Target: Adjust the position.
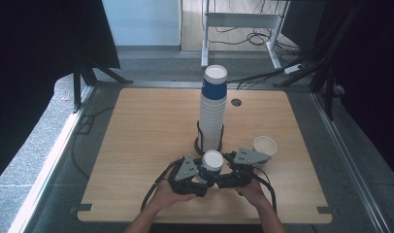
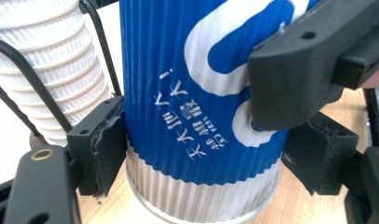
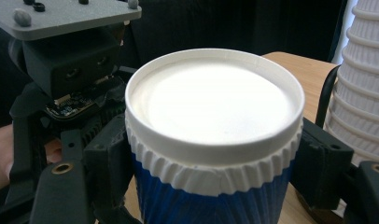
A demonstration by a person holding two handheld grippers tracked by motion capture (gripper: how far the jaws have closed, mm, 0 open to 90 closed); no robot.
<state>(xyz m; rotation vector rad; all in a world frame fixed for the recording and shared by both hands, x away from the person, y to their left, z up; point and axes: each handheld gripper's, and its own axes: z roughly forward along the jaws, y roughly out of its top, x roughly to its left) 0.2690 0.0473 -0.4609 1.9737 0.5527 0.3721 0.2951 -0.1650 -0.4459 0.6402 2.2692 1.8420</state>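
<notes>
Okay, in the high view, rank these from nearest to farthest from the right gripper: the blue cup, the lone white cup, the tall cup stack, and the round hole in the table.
1. Blue cup: between the right gripper fingers.
2. Lone white cup: just beyond, to its right.
3. Tall cup stack: behind, table centre.
4. Round hole: far edge.

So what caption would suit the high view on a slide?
Both grippers clamp one upside-down blue cup before a tall cup stack.

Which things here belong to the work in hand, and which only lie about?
In the job:
- upside-down blue and white ribbed paper cup, clamped between the left tool and the right tool
- tall stack of cups in the black wire holder

Lying about:
- open white paper cup
- cables on the floor
</notes>
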